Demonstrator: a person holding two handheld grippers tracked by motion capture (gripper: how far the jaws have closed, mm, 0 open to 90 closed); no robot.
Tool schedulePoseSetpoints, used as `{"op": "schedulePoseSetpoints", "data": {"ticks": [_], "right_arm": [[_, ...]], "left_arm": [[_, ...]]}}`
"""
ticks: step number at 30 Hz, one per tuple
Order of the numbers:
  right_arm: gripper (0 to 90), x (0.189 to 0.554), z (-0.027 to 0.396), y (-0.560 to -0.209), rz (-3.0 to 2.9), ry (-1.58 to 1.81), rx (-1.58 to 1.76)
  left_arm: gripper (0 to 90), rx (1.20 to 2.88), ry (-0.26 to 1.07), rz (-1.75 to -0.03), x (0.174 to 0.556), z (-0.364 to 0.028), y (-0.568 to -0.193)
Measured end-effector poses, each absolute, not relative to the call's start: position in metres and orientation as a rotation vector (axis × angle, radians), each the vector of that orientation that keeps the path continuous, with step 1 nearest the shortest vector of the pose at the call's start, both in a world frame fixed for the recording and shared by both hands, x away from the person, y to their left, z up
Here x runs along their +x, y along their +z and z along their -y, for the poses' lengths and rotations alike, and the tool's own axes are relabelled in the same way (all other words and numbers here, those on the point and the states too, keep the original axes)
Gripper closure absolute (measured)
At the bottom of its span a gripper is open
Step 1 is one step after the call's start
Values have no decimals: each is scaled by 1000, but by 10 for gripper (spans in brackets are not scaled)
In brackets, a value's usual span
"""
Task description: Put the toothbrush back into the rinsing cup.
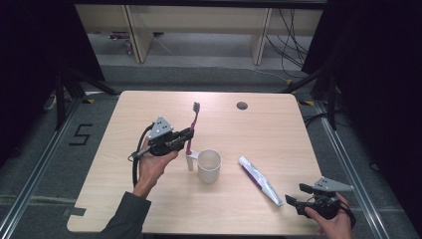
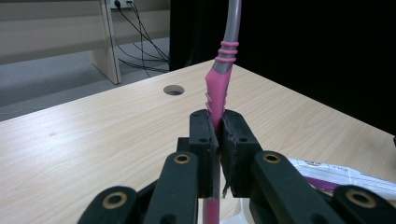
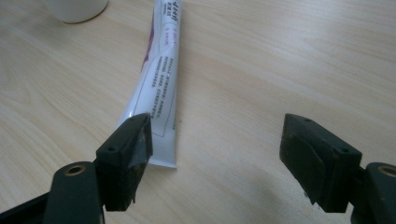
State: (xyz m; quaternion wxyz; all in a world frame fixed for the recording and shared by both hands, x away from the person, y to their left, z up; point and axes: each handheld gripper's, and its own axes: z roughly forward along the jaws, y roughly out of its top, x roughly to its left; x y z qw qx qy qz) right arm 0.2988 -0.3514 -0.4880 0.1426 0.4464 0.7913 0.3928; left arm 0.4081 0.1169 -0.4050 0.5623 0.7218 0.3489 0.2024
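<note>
- Your left gripper [image 1: 188, 135] has its jaws pinched tight on the pink toothbrush [image 1: 192, 130], holding it upright with the bristles on top, just left of the white cup [image 1: 209, 166].
- Your right gripper [image 3: 215, 154] rests with jaws spread wide, nothing between them, at the flat end of the toothpaste tube [image 3: 159, 79].
- That tube lies on the wooden table [image 1: 149, 199], right of the cup.

The right gripper [image 3: 215, 158] has its black jaws spread wide at the bottom of the frame. A white toothpaste tube [image 3: 159, 79] runs from top centre down to the left jaw, lying on the wooden table [image 3: 289, 56]. A white cup [image 3: 77, 9] sits upper left.
</note>
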Motion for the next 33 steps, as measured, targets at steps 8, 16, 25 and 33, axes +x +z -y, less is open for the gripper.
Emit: {"op": "schedulePoseSetpoints", "data": {"ticks": [8,16,25,33], "right_arm": [[262,298,351,-488,-2282,1132,1285],[262,299,351,-488,-2281,1133,1286],[262,299,351,-488,-2283,1127,1281],[262,298,350,-489,-2278,1138,1281]], "left_arm": [[832,1715,474,-816,407,-115,-412],[831,1729,465,-808,400,-115,-416],[830,1731,459,-809,398,-118,-422],[830,1749,455,-800,394,-120,-423]]}}
